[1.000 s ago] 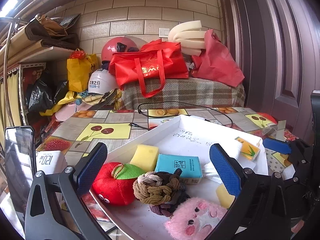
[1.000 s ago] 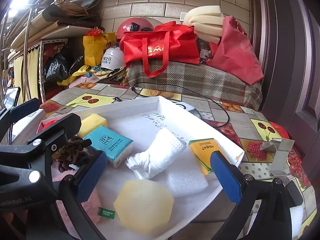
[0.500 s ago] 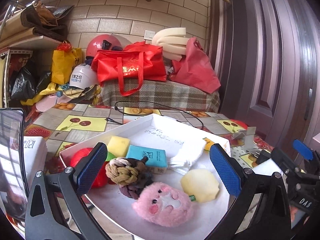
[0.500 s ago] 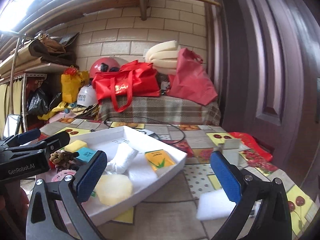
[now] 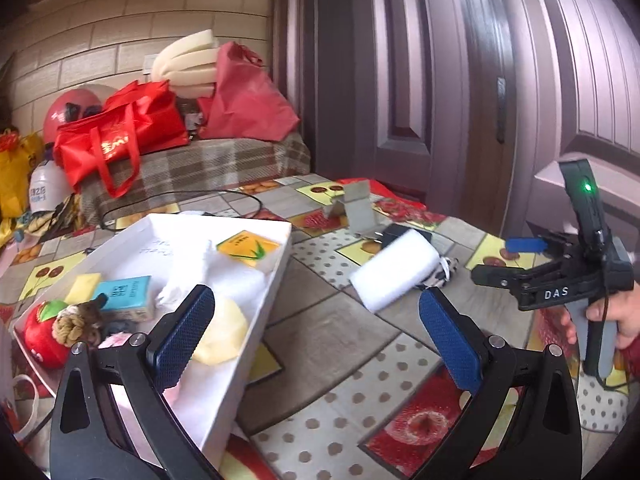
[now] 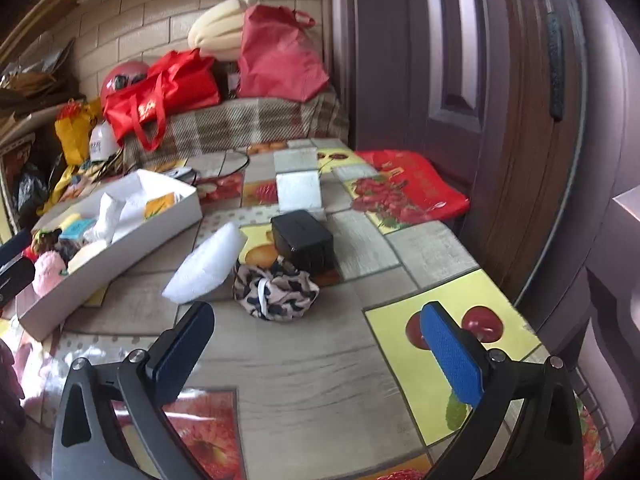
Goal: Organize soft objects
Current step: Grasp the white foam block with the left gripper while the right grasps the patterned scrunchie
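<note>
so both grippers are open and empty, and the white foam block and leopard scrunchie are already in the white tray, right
Not quite. Both the left gripper and the right gripper are open and empty, but the white foam block and leopard scrunchie are not in the white tray. The right wrist view shows them lying on the tablecloth beside it, next to a black box.

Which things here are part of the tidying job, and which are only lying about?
Part of the job:
white tray
white foam block
leopard scrunchie
pink plush

Only lying about:
black box
red tote bag
metal stand
black cable
</note>
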A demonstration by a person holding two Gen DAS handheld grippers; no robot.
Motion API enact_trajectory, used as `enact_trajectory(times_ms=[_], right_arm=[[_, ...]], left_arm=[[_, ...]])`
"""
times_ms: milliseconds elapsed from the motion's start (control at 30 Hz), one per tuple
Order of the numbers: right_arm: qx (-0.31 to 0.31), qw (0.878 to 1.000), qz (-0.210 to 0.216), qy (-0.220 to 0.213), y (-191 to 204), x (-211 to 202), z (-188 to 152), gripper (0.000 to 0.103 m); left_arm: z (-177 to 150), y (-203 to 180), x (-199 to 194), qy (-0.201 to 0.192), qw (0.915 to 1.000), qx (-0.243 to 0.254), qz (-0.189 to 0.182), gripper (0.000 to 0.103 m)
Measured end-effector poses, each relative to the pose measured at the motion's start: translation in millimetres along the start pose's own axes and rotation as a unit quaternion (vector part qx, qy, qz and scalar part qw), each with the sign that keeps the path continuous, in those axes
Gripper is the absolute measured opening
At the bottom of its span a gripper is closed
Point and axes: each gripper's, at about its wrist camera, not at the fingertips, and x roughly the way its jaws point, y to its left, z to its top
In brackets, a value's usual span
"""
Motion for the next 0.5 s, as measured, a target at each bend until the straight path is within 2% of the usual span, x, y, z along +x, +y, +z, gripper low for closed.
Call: enact_trajectory(times_ms=[100, 167, 267, 333, 400, 500], right_arm=[[-0.037, 0.998, 0.032, 0.037, 8.9, 19.8, 0.9, 0.102], [-0.063, 0.996, 0.041, 0.047, 15.2, 31.9, 5.8, 0.096], [-0.104, 0.992, 0.038, 0.059, 24.1, 52.5, 14.3, 0.077], [-0.111, 0.988, 0.056, 0.094, 25.5, 68.1, 14.3, 0.05], [-0.113, 0.985, 0.074, 0.109, 25.0, 69.3, 10.3, 0.042], [-0.128, 0.977, 0.127, 0.114, 25.5, 44.0, -8.1, 0.038]], left_arm=[[3.6, -7.8, 23.2, 0.045, 0.9984, -0.002, -0.033, 0.103], [4.6, -8.6, 38.2, 0.074, 0.9961, -0.015, -0.047, 0.103], [4.8, -10.3, 54.2, 0.101, 0.9924, -0.03, -0.063, 0.103], [4.8, -13.0, 60.3, 0.109, 0.9912, -0.032, -0.068, 0.103], [6.0, -15.6, 64.7, 0.112, 0.9906, -0.03, -0.073, 0.103], [8.5, -19.1, 68.7, 0.111, 0.9892, -0.027, -0.092, 0.103]])
